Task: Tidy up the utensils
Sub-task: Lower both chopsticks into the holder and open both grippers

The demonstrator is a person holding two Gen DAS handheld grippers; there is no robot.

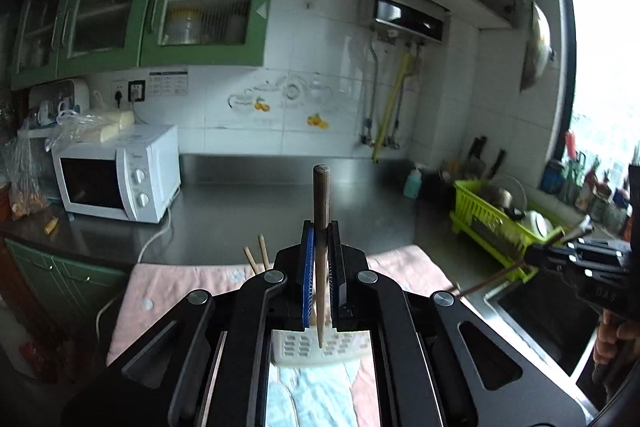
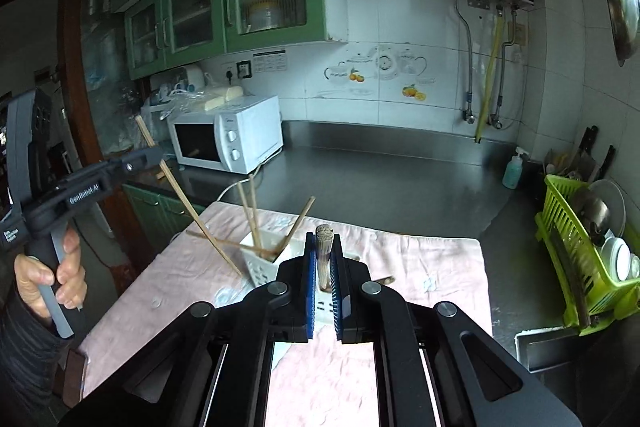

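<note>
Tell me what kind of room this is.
Almost certainly a home kitchen: a white microwave stands on a steel counter, green wall cabinets hang above it, and a green dish rack holding bowls sits beside a sink.

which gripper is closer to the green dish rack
Right. The right gripper is just in front of the dish rack; the left gripper is farther off, on the microwave side.

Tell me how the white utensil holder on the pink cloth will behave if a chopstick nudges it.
The white utensil holder looks like light perforated plastic, so it probably slides or tips easily. The leaning chopsticks may raise its balance point. The pink cloth might add some grip.
</note>
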